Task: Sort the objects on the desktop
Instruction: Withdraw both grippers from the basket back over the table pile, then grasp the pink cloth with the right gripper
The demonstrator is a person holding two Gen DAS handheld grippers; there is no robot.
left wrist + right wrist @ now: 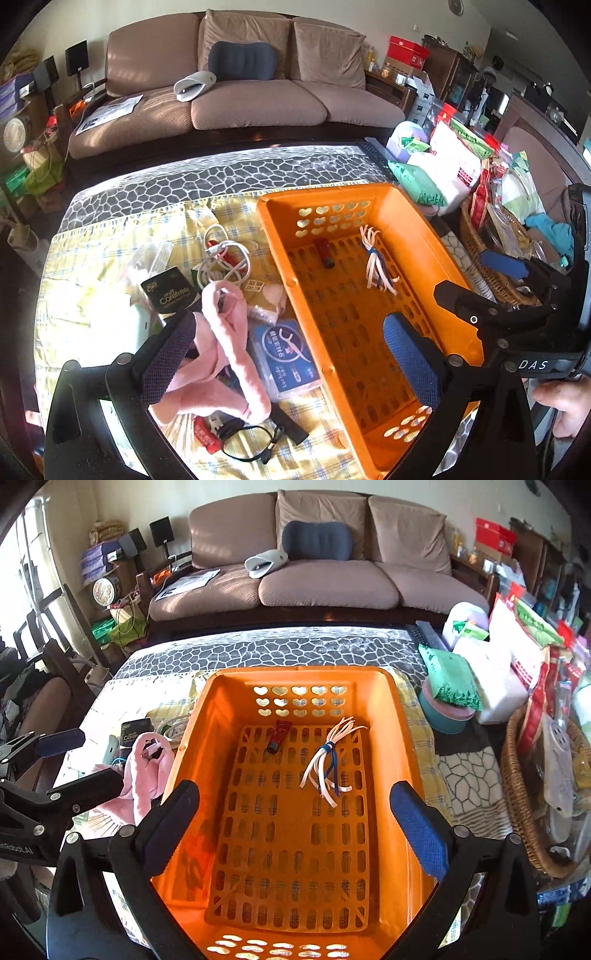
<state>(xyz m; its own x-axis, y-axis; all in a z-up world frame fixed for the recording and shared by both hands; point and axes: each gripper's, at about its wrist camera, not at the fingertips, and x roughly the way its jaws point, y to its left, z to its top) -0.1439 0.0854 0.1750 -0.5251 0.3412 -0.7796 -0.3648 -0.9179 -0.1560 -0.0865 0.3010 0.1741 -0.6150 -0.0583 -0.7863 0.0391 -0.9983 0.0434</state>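
An orange plastic basket stands on the yellow checked cloth. It holds a small red tube and a bundle of white and blue ties. My left gripper is open, low over a pink cloth and a blue dental floss pack left of the basket. My right gripper is open and empty above the basket's near half. It also shows in the left wrist view.
Left of the basket lie a white cable coil, a black Carefree pack, a black cord and a red packet. A wicker basket and packets crowd the right side. A sofa stands behind the table.
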